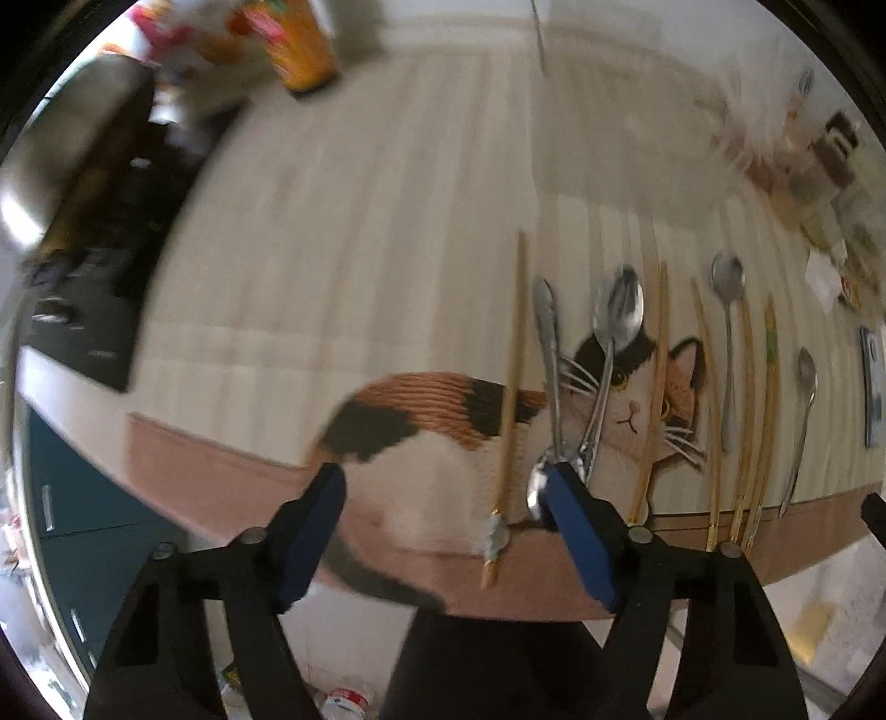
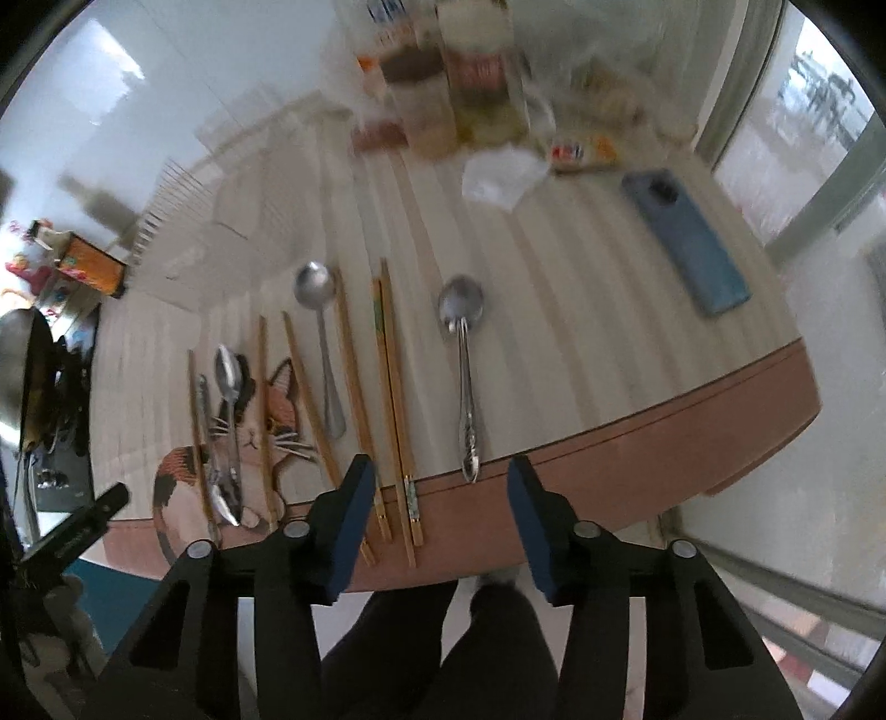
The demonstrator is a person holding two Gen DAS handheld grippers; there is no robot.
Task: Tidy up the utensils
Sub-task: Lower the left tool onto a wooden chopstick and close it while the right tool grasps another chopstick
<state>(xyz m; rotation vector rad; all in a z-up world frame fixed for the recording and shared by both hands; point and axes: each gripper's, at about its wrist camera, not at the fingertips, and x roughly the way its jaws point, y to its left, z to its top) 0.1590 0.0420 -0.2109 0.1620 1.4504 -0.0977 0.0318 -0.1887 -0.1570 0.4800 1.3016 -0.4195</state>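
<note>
Several metal spoons and wooden chopsticks lie in a row on a striped mat with a cat picture (image 1: pixel 421 410). My left gripper (image 1: pixel 443 498) is open and empty above the mat's near edge, with one chopstick (image 1: pixel 512 387) between its fingers and two crossed spoons (image 1: pixel 603 354) by its right finger. My right gripper (image 2: pixel 437 493) is open and empty over the table's front edge. A spoon with an ornate handle (image 2: pixel 464 360) lies ahead between its fingers, and a chopstick pair (image 2: pixel 390 387) lies by its left finger. The left gripper's tip (image 2: pixel 105 501) shows at the left.
A blue phone (image 2: pixel 686 238) lies at the far right of the table. Jars and packets (image 2: pixel 443 72) stand at the back with a crumpled tissue (image 2: pixel 498 177). An orange can (image 1: pixel 293 39) and a stove with a pan (image 1: pixel 83 183) are at the left.
</note>
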